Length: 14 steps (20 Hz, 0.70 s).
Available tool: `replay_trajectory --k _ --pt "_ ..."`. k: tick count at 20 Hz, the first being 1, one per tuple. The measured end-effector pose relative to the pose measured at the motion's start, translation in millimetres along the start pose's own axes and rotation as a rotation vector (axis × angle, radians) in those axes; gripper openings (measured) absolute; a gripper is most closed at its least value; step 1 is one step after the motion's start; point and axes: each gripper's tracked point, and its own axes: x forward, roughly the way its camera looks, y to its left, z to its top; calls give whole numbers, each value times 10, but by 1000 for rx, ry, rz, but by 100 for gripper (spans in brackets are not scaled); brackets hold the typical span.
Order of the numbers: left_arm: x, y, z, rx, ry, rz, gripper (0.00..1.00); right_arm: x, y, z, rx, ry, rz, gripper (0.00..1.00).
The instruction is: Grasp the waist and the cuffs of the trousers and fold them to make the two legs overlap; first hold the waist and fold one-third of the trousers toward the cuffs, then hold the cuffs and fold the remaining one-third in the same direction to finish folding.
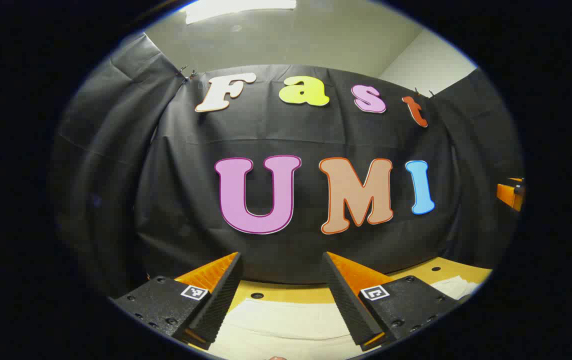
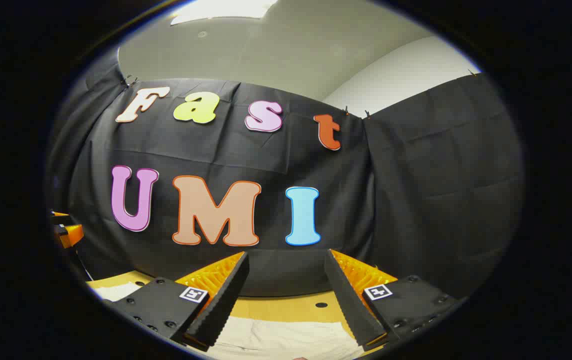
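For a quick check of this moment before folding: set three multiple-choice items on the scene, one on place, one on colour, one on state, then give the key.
1. Where do the trousers lie?
A. on the table, below the left tongs
B. hung on the wall
C. on the floor

2. What colour are the trousers?
A. dark blue
B. off-white
C. red

3. How do the right tongs stand?
A. shut on the trousers
B. shut on nothing
C. open, holding nothing

Key: 1 A, pale cloth lies on the yellow tabletop under the fingers; 2 B, the cloth is off-white; 3 C, the fingers are spread with nothing between them.
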Motion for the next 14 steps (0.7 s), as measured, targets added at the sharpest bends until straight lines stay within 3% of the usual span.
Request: replay_trajectory --k 14 --pt "-45 -89 33 22 -8 25 92 20 102 -122 -42 -3 70 98"
